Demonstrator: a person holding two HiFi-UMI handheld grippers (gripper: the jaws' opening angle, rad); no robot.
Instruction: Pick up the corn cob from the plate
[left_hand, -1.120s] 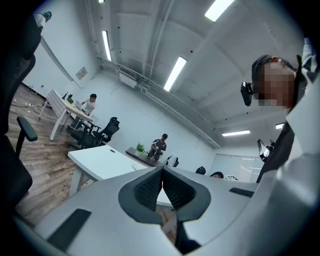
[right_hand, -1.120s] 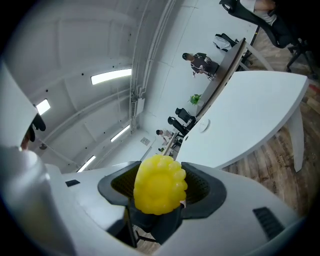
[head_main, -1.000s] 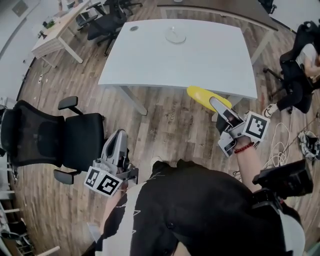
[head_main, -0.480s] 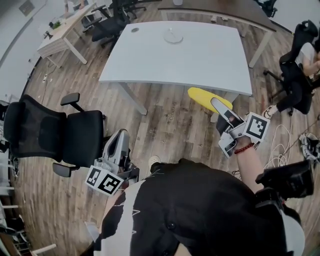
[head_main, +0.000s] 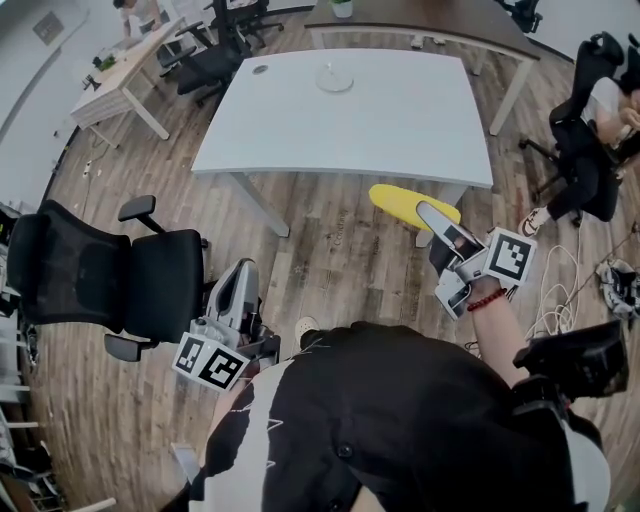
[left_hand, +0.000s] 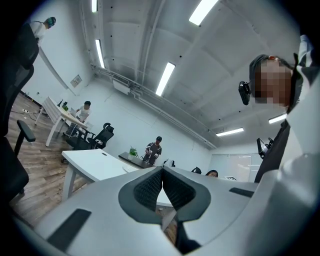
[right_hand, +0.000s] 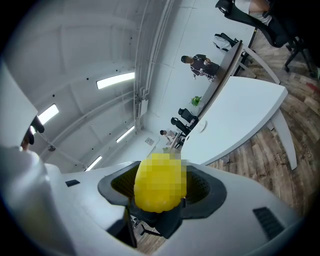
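Observation:
The yellow corn cob (head_main: 400, 203) sticks out of my right gripper (head_main: 430, 216), which is shut on it and held over the wooden floor in front of the white table (head_main: 410, 120). In the right gripper view the cob (right_hand: 160, 182) fills the space between the jaws. A small round plate (head_main: 335, 79) sits at the far side of the table, with nothing seen on it. My left gripper (head_main: 238, 290) hangs low at my left side over the floor. Its jaws (left_hand: 163, 175) are shut together with nothing between them.
A black office chair (head_main: 100, 280) stands on the left next to my left gripper. Another chair with a seated person (head_main: 600, 130) is at the right. Cables (head_main: 570, 290) lie on the floor at the right. Desks and more chairs (head_main: 200, 50) stand at the back left.
The view has shifted slightly, so the table and plate sit a little farther off. Both grippers keep their poses, and the corn cob stays in the right one.

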